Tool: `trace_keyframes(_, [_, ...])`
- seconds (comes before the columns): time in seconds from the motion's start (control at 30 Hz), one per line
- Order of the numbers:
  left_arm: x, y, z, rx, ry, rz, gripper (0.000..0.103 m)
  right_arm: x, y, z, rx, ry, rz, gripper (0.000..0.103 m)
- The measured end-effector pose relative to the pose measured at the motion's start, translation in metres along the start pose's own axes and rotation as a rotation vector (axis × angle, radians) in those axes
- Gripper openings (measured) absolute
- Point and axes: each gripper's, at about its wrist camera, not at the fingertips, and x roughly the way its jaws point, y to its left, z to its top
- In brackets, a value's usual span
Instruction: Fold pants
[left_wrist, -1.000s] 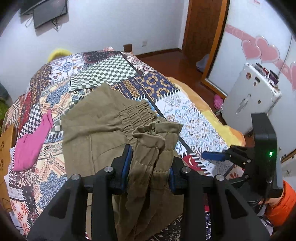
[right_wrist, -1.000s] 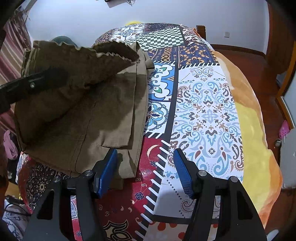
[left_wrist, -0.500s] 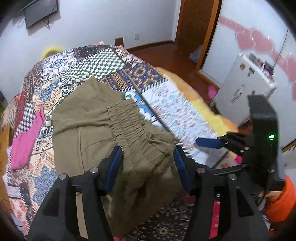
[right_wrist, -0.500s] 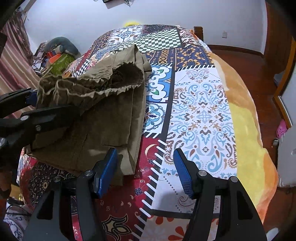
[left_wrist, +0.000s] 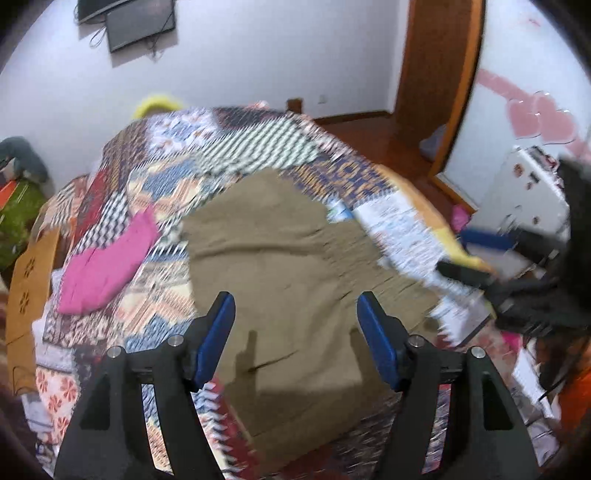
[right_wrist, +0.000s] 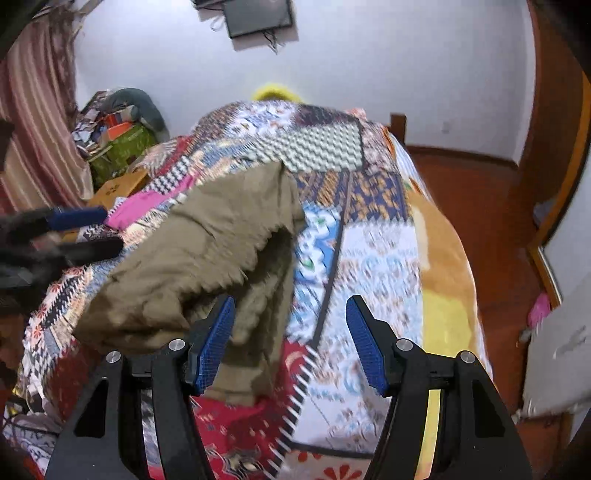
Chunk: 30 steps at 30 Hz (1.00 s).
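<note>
The olive-brown pants (left_wrist: 295, 280) lie folded on the patchwork bedspread (left_wrist: 229, 162), with the gathered waistband toward the right. My left gripper (left_wrist: 295, 336) is open and empty, held above the near part of the pants. My right gripper (right_wrist: 290, 339) is open and empty over the bed's near right side; its left finger is beside the waistband edge of the pants (right_wrist: 207, 258). Each gripper shows in the other's view: the right one (left_wrist: 480, 258) at the right edge, the left one (right_wrist: 74, 229) at the left edge. Both views are motion-blurred.
A pink garment (left_wrist: 107, 258) lies on the bed left of the pants. A white cabinet (left_wrist: 524, 199) stands on the wooden floor (right_wrist: 491, 206) to the right of the bed. Cardboard boxes and clutter (right_wrist: 118, 147) sit left of the bed.
My left gripper has opened, let go of the waistband, and lifted back; the pants now lie flat on the bed. My right gripper stays open and both views have tilted up.
</note>
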Motion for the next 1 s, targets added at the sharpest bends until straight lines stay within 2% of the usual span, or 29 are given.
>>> trace_keyframes(0.2, [0.026, 0.016, -0.033, -0.048, 0.115, -0.044, 0.068, 0.013, 0.027, 0.01, -0.055, -0.027, 0.053, 0.059])
trace_keyframes(0.3, [0.031, 0.016, -0.043, -0.057, 0.113, -0.051, 0.068, 0.024, 0.034, 0.004, -0.067, 0.002, 0.061, 0.059])
trace_keyframes(0.5, [0.02, 0.04, -0.032, -0.116, 0.07, -0.026, 0.068, 0.039, 0.025, -0.02, -0.022, 0.074, 0.062, 0.059])
trace_keyframes(0.63, [0.017, 0.065, -0.019, -0.15, 0.038, 0.025, 0.068, 0.044, 0.017, -0.029, 0.007, 0.101, 0.088, 0.06])
trace_keyframes(0.87, [0.045, 0.107, 0.007, -0.213, 0.034, 0.042, 0.068, 0.048, 0.016, -0.034, 0.011, 0.101, 0.092, 0.061])
trace_keyframes(1.0, [0.067, 0.114, 0.019, -0.198, 0.047, 0.056, 0.068, 0.049, 0.012, -0.035, 0.047, 0.1, 0.106, 0.061])
